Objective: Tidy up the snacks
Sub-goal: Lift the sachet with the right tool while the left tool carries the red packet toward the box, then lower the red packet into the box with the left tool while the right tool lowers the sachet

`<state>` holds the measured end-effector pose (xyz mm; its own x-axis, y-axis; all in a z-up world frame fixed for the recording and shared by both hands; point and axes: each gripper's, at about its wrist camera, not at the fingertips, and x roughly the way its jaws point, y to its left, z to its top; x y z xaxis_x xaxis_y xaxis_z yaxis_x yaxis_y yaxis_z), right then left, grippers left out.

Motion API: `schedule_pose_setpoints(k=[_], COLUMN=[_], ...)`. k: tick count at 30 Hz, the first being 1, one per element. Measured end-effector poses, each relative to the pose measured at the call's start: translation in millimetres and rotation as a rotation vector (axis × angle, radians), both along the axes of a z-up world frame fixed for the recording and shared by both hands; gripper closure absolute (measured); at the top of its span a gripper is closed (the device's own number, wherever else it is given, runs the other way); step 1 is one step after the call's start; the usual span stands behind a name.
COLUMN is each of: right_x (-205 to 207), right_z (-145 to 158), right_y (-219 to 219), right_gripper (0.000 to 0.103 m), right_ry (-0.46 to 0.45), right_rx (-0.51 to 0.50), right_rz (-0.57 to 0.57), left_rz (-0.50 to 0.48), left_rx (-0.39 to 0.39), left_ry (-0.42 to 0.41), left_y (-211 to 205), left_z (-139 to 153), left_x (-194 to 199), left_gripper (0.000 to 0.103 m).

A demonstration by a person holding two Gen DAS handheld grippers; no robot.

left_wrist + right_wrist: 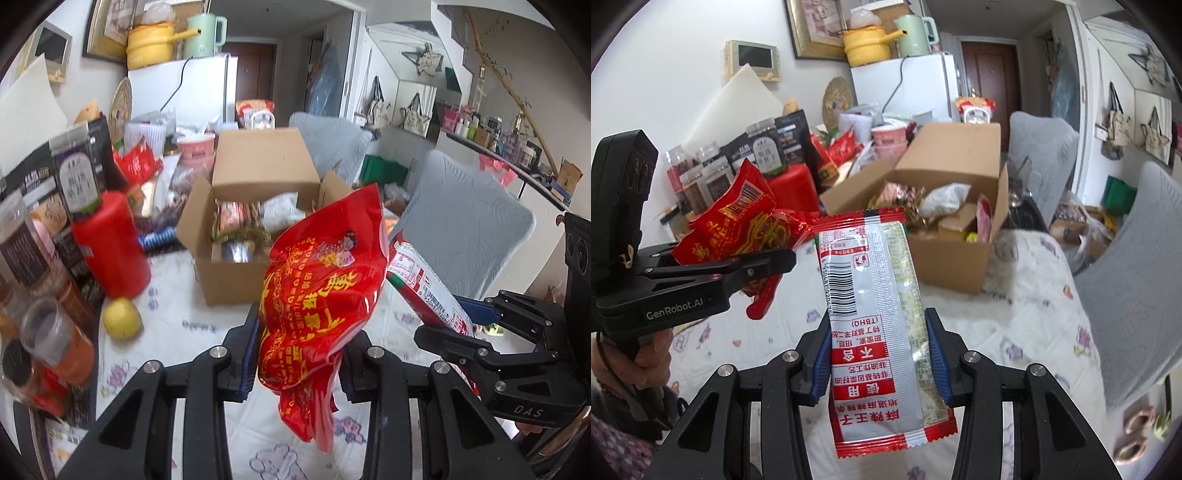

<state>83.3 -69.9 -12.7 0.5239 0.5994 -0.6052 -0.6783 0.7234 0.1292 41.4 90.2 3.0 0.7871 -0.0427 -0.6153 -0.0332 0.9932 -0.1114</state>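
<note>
Tablecloth (pixel 207 295) is bare between both grippers and the cardboard box (pixel 255 266), flaps open, already part full. Left gripper (pixel 299 354) is clamped on a red snack bag (pixel 325 280); right gripper (pixel 879 354) is clamped on a red-and-silver packet (pixel 871 295), both held up off the table. Jars (pixel 40 280) crowd the left edge, blurred. Box contents are hard to make out.

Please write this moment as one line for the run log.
left claw: shut on red snack bag | right claw: shut on red-and-silver packet | cardboard box: open, partly filled
</note>
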Motion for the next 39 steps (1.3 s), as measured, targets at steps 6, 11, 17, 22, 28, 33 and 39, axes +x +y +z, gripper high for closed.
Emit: schedule_pose_setpoints(k=[6, 11, 17, 22, 28, 33, 39], right_x=[16.0, 33.1, 58.1, 78.7, 109.0, 137.4, 169.5], right_z=[21.0, 36.4, 49.8, 58.6, 65.9, 69.1, 69.9], right_y=[11.7, 21.6, 32.7, 40.5, 50.5, 60.0, 73.3], right_gripper=[0.059, 0.059, 0.059, 0.059, 0.059, 0.059, 0.059], right_ry=[-0.054, -0.09, -0.111, -0.132, -0.153, -0.164, -0.163], right_rx=[0.015, 0.029, 0.035, 0.035, 0.035, 0.043, 0.052], right_rz=[0.013, 0.013, 0.009, 0.007, -0.007, -0.019, -0.031], left_rz=[-0.008, -0.002, 0.015, 0.025, 0.028, 0.031, 0.044], left_rx=[0.012, 0.017, 0.027, 0.04, 0.039, 0.034, 0.016], left_ry=[-0.06, -0.102, -0.14, -0.165, -0.184, -0.185, -0.178], left_y=[5.2, 12.1, 22.5, 31.3, 40.5, 47.6, 61.6], left_z=[20.9, 36.4, 52.6, 64.0, 67.9, 65.5, 59.2], left_x=[15.0, 30.8, 53.0, 78.0, 108.0, 137.3, 173.5], left_gripper=[0.068, 0.068, 0.068, 0.068, 0.068, 0.068, 0.068])
